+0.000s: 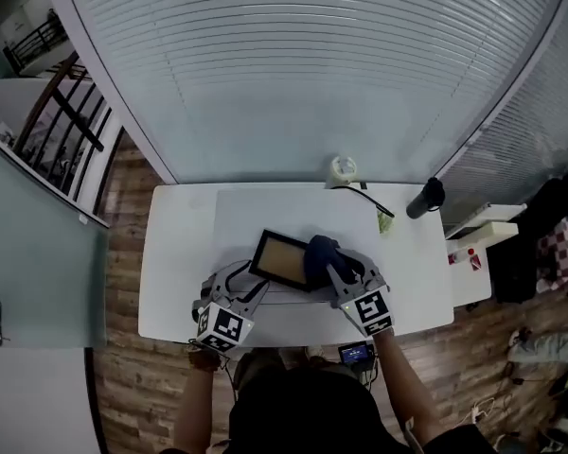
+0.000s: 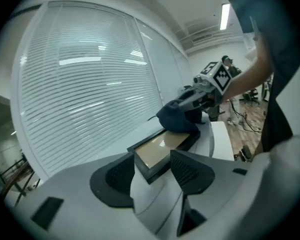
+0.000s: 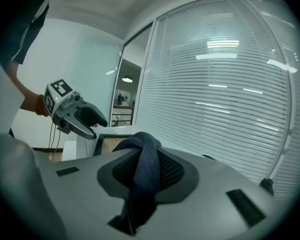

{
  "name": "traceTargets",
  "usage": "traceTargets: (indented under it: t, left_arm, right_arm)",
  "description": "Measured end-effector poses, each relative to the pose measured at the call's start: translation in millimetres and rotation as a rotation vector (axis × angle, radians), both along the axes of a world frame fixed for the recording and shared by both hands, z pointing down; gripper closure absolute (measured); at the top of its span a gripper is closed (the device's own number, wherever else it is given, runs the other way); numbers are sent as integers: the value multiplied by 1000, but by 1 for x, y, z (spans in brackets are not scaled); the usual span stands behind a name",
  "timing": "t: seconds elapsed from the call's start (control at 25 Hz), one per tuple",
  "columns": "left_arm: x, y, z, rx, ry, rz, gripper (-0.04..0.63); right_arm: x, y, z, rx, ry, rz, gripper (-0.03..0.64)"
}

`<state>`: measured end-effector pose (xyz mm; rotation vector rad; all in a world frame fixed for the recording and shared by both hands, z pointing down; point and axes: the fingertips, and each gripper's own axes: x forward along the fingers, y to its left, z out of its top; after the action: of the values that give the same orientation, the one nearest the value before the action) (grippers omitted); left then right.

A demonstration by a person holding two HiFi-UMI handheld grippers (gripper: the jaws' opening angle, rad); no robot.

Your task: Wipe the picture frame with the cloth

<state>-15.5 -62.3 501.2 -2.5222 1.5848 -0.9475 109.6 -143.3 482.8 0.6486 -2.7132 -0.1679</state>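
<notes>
Wiping looks barely begun — the right gripper [image 1: 335, 272], clamped on the dark blue cloth [image 1: 320, 255], presses the picture frame's [image 1: 282, 259] right end; the left gripper [image 1: 250, 287] pinches its near-left corner — most glass remains.

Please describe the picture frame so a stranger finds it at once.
Find the white table by the window blinds. Near its front edge is the picture frame: the only black rectangle with a tan middle, a dark cloth on its right end.
</notes>
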Motion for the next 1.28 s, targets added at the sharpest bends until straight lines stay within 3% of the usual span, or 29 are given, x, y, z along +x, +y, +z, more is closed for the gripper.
traceTargets:
  t: [0.08, 0.2, 0.36, 0.52, 1.08, 1.28]
  left_arm:
    - [7, -7, 8, -32, -21, 114, 370]
    - [19, -11, 14, -102, 13, 258, 368]
    - [21, -6, 24, -202, -46, 367, 376]
    - [22, -8, 27, -237, -36, 375, 441]
    - [24, -7, 30, -266, -34, 384, 441]
    - [24, -9, 28, -268, -31, 386, 440]
  right_arm:
    - [-7, -6, 15, -13, 72, 26, 566]
    - [-13, -12, 31, -40, 182, 65, 566]
    - [-27, -19, 36, -45, 254, 82, 566]
    - [-30, -17, 37, -81, 257, 99, 566]
    - [-23, 2, 39, -84, 332, 171, 566]
    - [-26, 26, 35, -90, 323, 136, 566]
